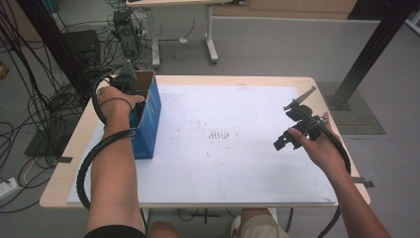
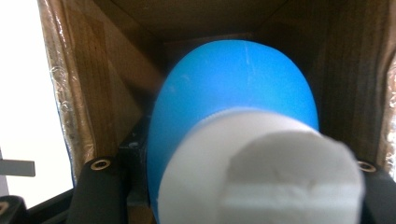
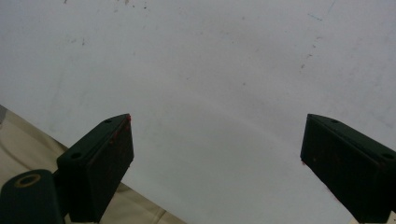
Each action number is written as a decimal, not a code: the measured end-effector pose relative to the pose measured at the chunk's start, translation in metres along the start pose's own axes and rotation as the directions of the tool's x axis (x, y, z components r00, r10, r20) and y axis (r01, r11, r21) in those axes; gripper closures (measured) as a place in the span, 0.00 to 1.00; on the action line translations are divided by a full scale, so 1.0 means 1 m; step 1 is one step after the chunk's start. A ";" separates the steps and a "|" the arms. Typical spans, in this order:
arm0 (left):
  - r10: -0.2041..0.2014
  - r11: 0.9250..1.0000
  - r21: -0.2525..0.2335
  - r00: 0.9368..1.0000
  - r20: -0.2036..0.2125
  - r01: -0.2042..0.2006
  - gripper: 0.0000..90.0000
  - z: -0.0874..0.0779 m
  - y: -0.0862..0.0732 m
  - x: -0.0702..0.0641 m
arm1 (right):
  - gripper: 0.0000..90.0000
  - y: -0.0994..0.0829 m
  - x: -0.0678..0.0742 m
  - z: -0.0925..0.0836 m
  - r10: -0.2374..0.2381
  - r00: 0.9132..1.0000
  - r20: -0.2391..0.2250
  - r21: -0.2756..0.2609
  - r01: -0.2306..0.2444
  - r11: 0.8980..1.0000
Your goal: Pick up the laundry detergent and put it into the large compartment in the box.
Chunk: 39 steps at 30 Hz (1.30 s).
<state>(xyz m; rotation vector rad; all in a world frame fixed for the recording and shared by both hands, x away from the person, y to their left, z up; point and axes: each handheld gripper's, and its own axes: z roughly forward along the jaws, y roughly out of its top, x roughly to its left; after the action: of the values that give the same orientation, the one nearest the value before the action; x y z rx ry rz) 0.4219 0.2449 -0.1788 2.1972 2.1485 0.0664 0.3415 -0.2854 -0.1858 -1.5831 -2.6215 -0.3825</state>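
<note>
Two hands coming in from the bottom of the high view, each carrying a gripper over a table [image 1: 237,193] covered by a white sheet [image 1: 237,148]. At left centre, left hand [image 1: 116,101] holding the left gripper [image 1: 130,83] down into the open top of a blue box [image 1: 148,119] standing upright at the sheet's left edge; jaws hidden inside, so not telling their state from here. At right centre, right hand [image 1: 322,144] hovering with the right gripper [image 1: 287,140] above the sheet, well apart from the box, jaws pointing toward lower left. Cables lying on the floor at upper left.

Looking along the left gripper [image 2: 243,186] into the box's brown cardboard inside [image 2: 93,84]: gripping a blue bottle [image 2: 233,79] with a white cap [image 2: 261,168], black jaws showing at both lower corners, pressing close against its sides. Bottle lying deep in the box, blue body toward the frame's top centre, cap blurred at bottom centre.

Looking along the right gripper [image 3: 215,154]: standing wide open, one black jaw at lower left, one at lower right, holding nothing between them. White sheet [image 3: 210,70] spreading behind; a strip of bare table [image 3: 28,144] showing at lower left.
</note>
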 end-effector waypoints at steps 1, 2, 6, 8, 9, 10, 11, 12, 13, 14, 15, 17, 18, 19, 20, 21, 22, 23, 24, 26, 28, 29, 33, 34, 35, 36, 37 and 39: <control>0.000 1.000 0.000 1.000 -0.001 0.000 0.41 0.000 0.000 0.000 | 0.11 0.000 0.000 0.000 0.000 1.000 0.000 0.000 0.000 1.000; 0.000 1.000 0.000 1.000 -0.001 0.000 0.41 0.000 0.000 0.000 | 0.11 0.000 0.000 0.000 0.000 1.000 0.000 0.000 0.000 1.000; 0.000 1.000 0.001 1.000 -0.004 0.000 0.41 0.000 0.000 -0.001 | 0.11 0.000 0.000 -0.001 0.000 1.000 0.000 0.000 0.000 1.000; 0.001 1.000 0.001 1.000 -0.003 -0.001 0.41 0.000 0.000 -0.001 | 0.11 0.000 0.000 -0.001 0.000 1.000 0.001 -0.001 0.000 1.000; 0.001 1.000 0.000 1.000 -0.003 -0.001 0.41 0.000 0.000 -0.001 | 0.11 0.000 0.000 -0.001 0.001 1.000 0.001 0.000 -0.001 1.000; 0.000 1.000 0.000 1.000 -0.003 0.000 0.41 0.000 0.000 -0.001 | 0.11 0.000 0.000 -0.001 0.000 1.000 0.001 -0.001 0.000 1.000; 0.000 1.000 0.000 1.000 -0.003 0.000 0.41 0.000 0.000 -0.001 | 0.11 0.000 0.000 -0.001 0.000 1.000 0.001 -0.001 0.000 1.000; 0.000 1.000 0.000 1.000 -0.003 0.000 0.41 0.000 0.000 -0.001 | 0.11 0.000 0.001 -0.001 0.000 1.000 0.002 0.001 0.000 1.000; 0.000 1.000 -0.001 1.000 -0.003 0.000 0.41 0.000 0.000 -0.001 | 0.11 0.000 0.001 -0.001 -0.002 1.000 0.002 0.000 0.002 1.000; 0.000 1.000 -0.001 1.000 -0.003 0.000 0.41 0.000 0.000 -0.001 | 0.11 0.000 0.001 -0.001 -0.003 1.000 0.002 0.000 0.003 1.000; 0.000 1.000 -0.001 1.000 -0.002 0.000 0.41 0.000 0.000 -0.001 | 0.11 0.000 0.001 -0.001 -0.003 1.000 0.001 0.000 0.003 1.000; 0.000 1.000 0.000 1.000 -0.002 0.000 0.41 0.000 0.000 -0.001 | 0.11 0.000 0.001 -0.001 -0.001 1.000 0.001 -0.001 0.001 1.000; 0.002 1.000 0.001 1.000 -0.002 -0.002 0.41 0.000 0.000 -0.001 | 0.11 0.000 0.001 -0.001 -0.003 1.000 0.001 -0.001 0.003 1.000; 0.000 1.000 0.001 1.000 -0.002 0.000 0.41 0.000 0.000 -0.001 | 0.11 0.000 0.001 -0.002 -0.004 1.000 0.001 -0.002 0.004 1.000; 0.000 1.000 0.002 1.000 -0.003 0.000 0.41 0.000 0.000 -0.001 | 0.11 0.001 0.001 -0.002 -0.003 1.000 0.001 -0.002 0.003 1.000; 0.000 1.000 0.001 1.000 -0.002 0.000 0.41 0.000 0.000 -0.001 | 0.11 0.001 0.002 -0.002 -0.002 1.000 0.002 -0.003 0.002 1.000; 0.000 1.000 0.002 1.000 -0.002 0.000 0.41 0.000 0.000 -0.001 | 0.11 0.000 0.002 -0.002 -0.003 1.000 0.002 -0.003 0.003 1.000; 0.000 1.000 0.002 1.000 -0.002 0.000 0.41 0.000 0.000 -0.001 | 0.11 0.001 0.002 -0.003 -0.003 1.000 0.002 -0.002 0.003 1.000; 0.001 1.000 0.002 1.000 -0.002 -0.001 0.41 0.000 0.000 -0.001 | 0.11 0.001 0.002 -0.003 -0.003 1.000 0.003 -0.002 0.003 1.000; 0.000 1.000 0.000 1.000 -0.003 0.000 0.41 0.000 0.000 -0.001 | 0.11 0.001 0.002 -0.003 -0.003 1.000 0.004 -0.003 0.003 1.000; 0.001 1.000 0.000 1.000 -0.002 -0.001 0.41 0.000 0.000 -0.001 | 0.11 0.001 0.002 -0.003 -0.007 1.000 0.006 -0.004 0.007 1.000; 0.000 1.000 0.000 1.000 -0.002 0.000 0.41 0.000 0.000 0.000 | 0.11 0.001 0.002 -0.003 -0.007 1.000 0.006 -0.004 0.007 1.000; -0.001 1.000 -0.002 1.000 0.000 0.001 0.41 0.000 0.000 0.000 | 0.11 0.001 0.002 -0.004 -0.004 1.000 0.005 -0.002 0.004 1.000; -0.001 1.000 -0.002 1.000 0.000 0.001 0.41 0.000 0.000 0.000 | 0.11 0.001 0.002 -0.004 -0.004 1.000 0.005 -0.003 0.004 1.000; -0.001 1.000 -0.003 1.000 0.000 0.001 0.41 0.000 -0.001 0.000 | 0.11 0.001 0.002 -0.004 -0.004 1.000 0.006 -0.001 0.004 1.000; -0.001 1.000 -0.003 1.000 0.000 0.001 0.41 0.000 -0.001 0.000 | 0.11 0.002 0.002 -0.004 -0.004 1.000 0.006 -0.001 0.004 1.000; -0.001 1.000 -0.002 1.000 0.000 0.001 0.41 0.000 0.000 0.000 | 0.11 0.002 0.002 -0.004 -0.004 1.000 0.006 -0.001 0.004 1.000; 0.000 1.000 -0.003 1.000 0.000 0.000 0.41 0.000 0.000 0.000 | 0.11 0.002 0.003 -0.004 -0.006 1.000 0.007 0.000 0.006 1.000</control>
<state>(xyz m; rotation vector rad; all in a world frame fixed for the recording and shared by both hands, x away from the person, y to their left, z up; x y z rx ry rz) 0.4215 0.2445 -0.1791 2.1955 2.1478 0.0696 0.3417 -0.2830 -0.1814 -1.5799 -2.6324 -0.3775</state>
